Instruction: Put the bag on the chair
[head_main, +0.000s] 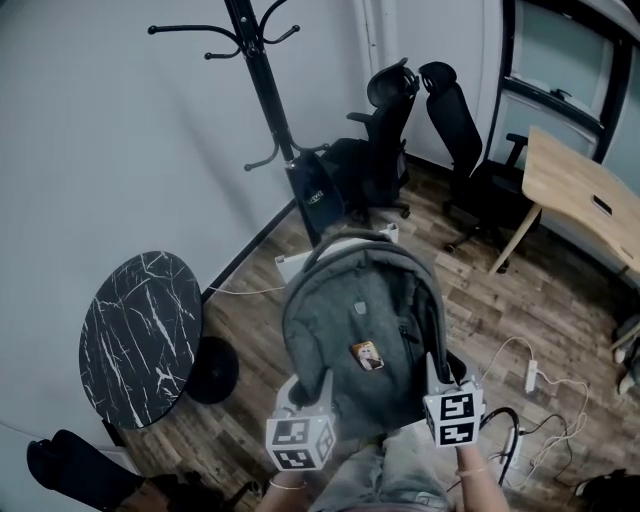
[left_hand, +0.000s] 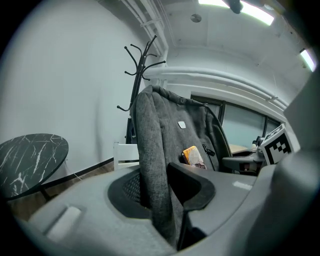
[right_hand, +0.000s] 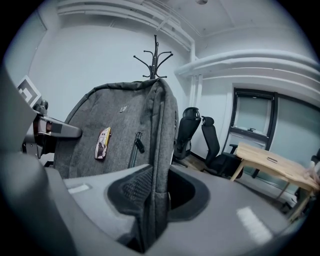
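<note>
Wood-plank office floor (head_main: 560, 330), black swivel chairs (head_main: 385, 150) at far right. Near, held upright off that floor, apart from them: grey fabric backpack (head_main: 350, 310), likely kept level for seating. Side edges pinched by left gripper (left_hand: 160, 195) and right gripper (right_hand: 155, 200), one each, for balance.

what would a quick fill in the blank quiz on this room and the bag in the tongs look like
1. The left tongs and the right tongs each grip one side of the backpack, whose fabric is ____.
2. The round table has a ____ top with white veins.
3. By the far wall stand ____ office chairs.

Missing words: grey; black; two
</note>
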